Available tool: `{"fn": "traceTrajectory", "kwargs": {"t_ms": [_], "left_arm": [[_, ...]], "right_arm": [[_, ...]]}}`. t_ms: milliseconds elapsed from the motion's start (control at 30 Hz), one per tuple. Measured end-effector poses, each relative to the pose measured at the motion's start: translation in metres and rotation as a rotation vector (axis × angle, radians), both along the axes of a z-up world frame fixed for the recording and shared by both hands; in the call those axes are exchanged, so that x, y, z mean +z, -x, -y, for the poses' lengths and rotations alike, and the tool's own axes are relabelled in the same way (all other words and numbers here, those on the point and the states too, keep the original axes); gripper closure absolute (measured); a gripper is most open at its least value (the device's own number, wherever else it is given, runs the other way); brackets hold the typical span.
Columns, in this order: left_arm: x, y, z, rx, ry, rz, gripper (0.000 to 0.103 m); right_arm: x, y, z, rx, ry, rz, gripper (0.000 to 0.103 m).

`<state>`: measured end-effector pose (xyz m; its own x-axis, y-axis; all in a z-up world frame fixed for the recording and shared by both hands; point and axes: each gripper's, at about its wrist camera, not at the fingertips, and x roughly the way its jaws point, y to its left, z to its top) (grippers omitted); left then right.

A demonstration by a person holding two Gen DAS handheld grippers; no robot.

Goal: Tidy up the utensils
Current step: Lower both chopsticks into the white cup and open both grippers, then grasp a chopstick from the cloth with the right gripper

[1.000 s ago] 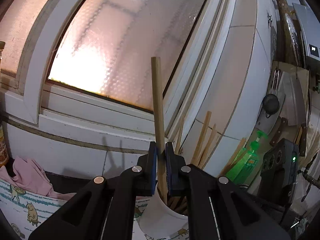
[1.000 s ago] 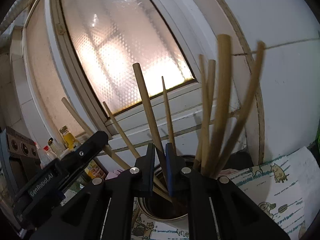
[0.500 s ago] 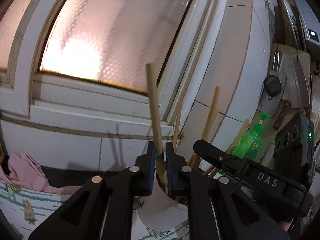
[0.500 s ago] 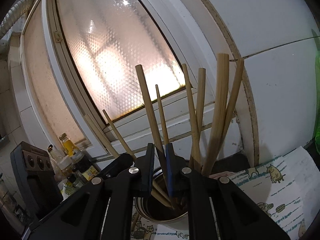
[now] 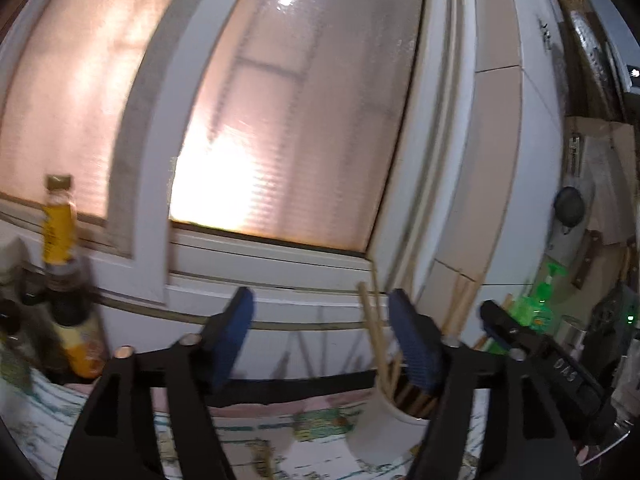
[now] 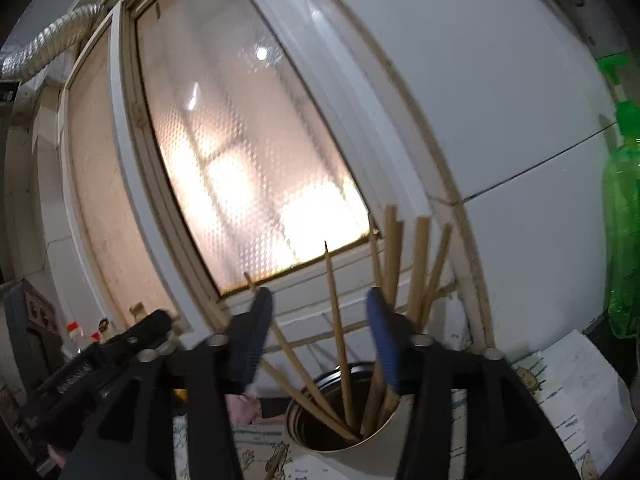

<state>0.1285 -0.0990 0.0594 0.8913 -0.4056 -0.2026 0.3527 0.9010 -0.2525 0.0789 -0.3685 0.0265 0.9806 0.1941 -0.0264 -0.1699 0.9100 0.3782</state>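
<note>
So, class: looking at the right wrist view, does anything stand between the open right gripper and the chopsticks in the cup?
Nothing visible does. The right gripper is open just above the cup, and the chopsticks rise straight into the gap between its jaws. The left gripper sits off to one side, clear of that path.

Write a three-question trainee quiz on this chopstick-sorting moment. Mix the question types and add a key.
1. True or false: the left tool is shut on a chopstick.
2. Where do the chopsticks stand? A) flat on the patterned mat B) upright in the round holder C) in the green bottle
3. Fill in: in the right wrist view, the right tool has its jaws ____.

Key:
1. False. Its jaws are spread, and the sticks in the white cup stand free.
2. B. They fan out of the holder, leaning against its rim.
3. Open, with nothing between the blue pads.
</note>
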Motion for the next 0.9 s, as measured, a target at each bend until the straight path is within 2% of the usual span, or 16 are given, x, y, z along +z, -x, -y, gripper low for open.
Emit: {"fn": "traceTrajectory", "kwargs": {"t_ms": [67,133,200,300,367,433,533,600,633,667,733,800,833,867,900], "left_arm": [[0.002,0.002,0.001,0.046,-0.086,-0.033,0.027],[-0.005,0.009,0.003,0.038,-0.151,-0.078,0.021],[-0.019,0.018,0.007,-0.043,-0.192,-0.124,0.019],[-0.047,0.025,0.022,-0.163,-0.33,-0.239,0.019],[-0.066,0.028,0.031,-0.203,-0.408,-0.299,0.019],[-0.082,0.033,0.041,-0.248,-0.454,-0.325,0.019],[-0.101,0.042,0.064,-0.38,-0.546,-0.324,0.019],[-0.109,0.047,0.08,-0.383,-0.624,-0.291,0.02],[-0.113,0.048,0.086,-0.391,-0.644,-0.285,0.022],[-0.116,0.048,0.093,-0.421,-0.652,-0.298,0.028],[-0.125,0.044,0.102,-0.517,-0.651,-0.375,0.036],[-0.133,0.04,0.105,-0.575,-0.649,-0.45,0.054],[-0.137,0.038,0.105,-0.59,-0.647,-0.472,0.059],[-0.14,0.036,0.107,-0.602,-0.642,-0.492,0.072],[-0.142,0.037,0.109,-0.611,-0.642,-0.508,0.079]], "right_arm": [[0.002,0.004,0.005,-0.008,-0.02,0.012,0.049],[0.004,0.008,0.012,-0.026,-0.042,0.018,0.049],[0.008,0.013,0.018,-0.014,-0.067,0.021,0.049],[0.015,0.017,0.02,0.032,-0.085,0.001,0.049],[0.018,0.02,0.017,0.048,-0.08,0.005,0.049],[0.02,0.025,0.012,0.059,-0.065,0.044,0.049],[0.019,0.025,0.015,0.119,-0.08,0.045,0.049],[0.017,0.02,0.017,0.141,-0.101,0.021,0.049],[0.015,0.019,0.019,0.134,-0.104,0.014,0.049],[0.014,0.017,0.019,0.124,-0.103,0.007,0.049],[0.014,0.015,0.018,0.104,-0.093,0.0,0.049],[0.012,0.014,0.019,0.09,-0.094,-0.002,0.049],[0.012,0.013,0.02,0.089,-0.098,-0.004,0.049],[0.011,0.013,0.021,0.092,-0.103,-0.008,0.049],[0.011,0.013,0.023,0.095,-0.11,-0.011,0.049]]}}
